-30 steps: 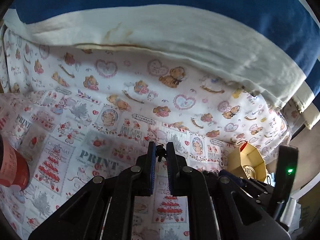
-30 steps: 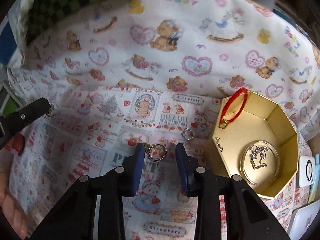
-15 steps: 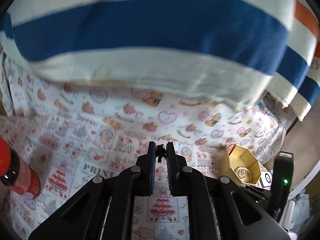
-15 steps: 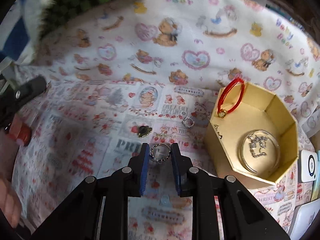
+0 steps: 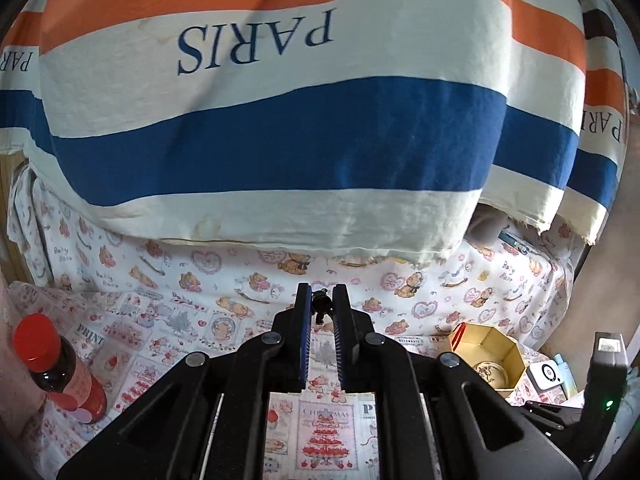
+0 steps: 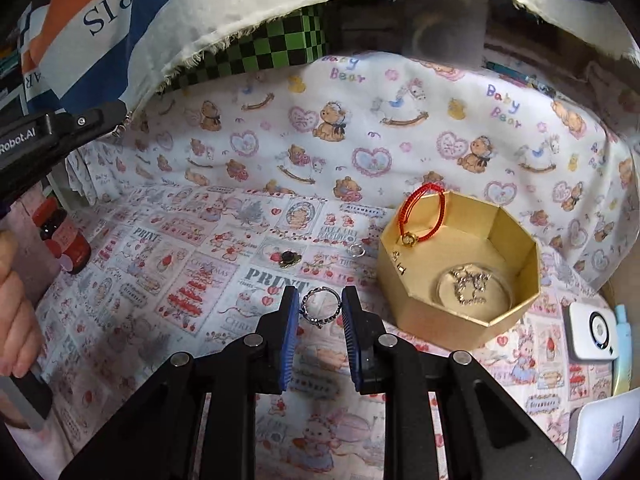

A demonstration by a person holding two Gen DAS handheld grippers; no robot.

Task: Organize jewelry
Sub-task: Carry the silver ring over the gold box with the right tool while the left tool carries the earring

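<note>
My right gripper is shut on a thin silver ring, which hangs above the printed cloth, left of a gold octagonal box. A red cord bracelet drapes over the box's far rim. Inside lies a clear round dish with a silver chain. A dark flower-shaped piece and a small silver ring lie on the cloth. My left gripper is shut on a small dark jewelry piece, raised in front of a person's striped shirt. The box lies to its lower right.
A red-capped bottle stands at the cloth's left side, also seen in the left wrist view. A white device and papers lie right of the box. The person's shirt hangs over the far side. A hand holds the left gripper.
My right gripper closed on the silver ring and lifted it off the cloth. My left gripper rose and tilted up with its piece, so the shirt now fills its view.
</note>
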